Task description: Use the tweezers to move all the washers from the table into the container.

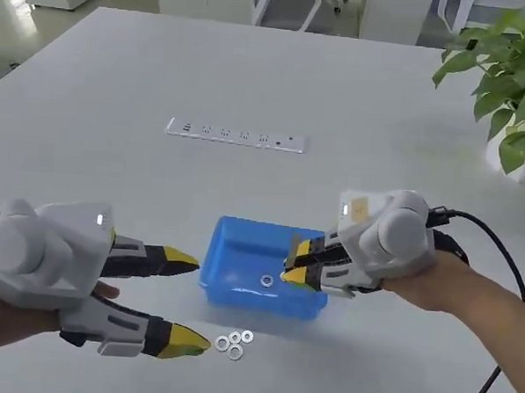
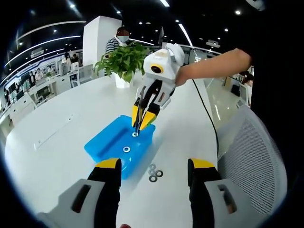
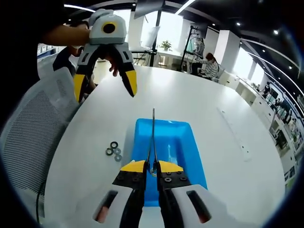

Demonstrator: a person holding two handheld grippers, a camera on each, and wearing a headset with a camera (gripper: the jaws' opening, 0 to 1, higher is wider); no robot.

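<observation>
White table (image 1: 382,106), blue tray (image 1: 257,300) holding one washer (image 1: 267,281), three washers (image 1: 235,342) nearer. Right gripper (image 1: 290,261) clamped on near-shut tweezers (image 3: 153,137), load unclear; left gripper (image 1: 200,301) agape.

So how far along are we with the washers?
Done: one washer lies in the blue container. In hand: the right hand-held gripper holds the tweezers over the container; whether they carry a washer, I cannot tell. Left: three washers on the table by the open left hand-held gripper.

Right gripper (image 2: 141,122) holding tweezers (image 2: 136,127), blue container (image 2: 102,145) below; three washers (image 2: 154,173) beside
</observation>
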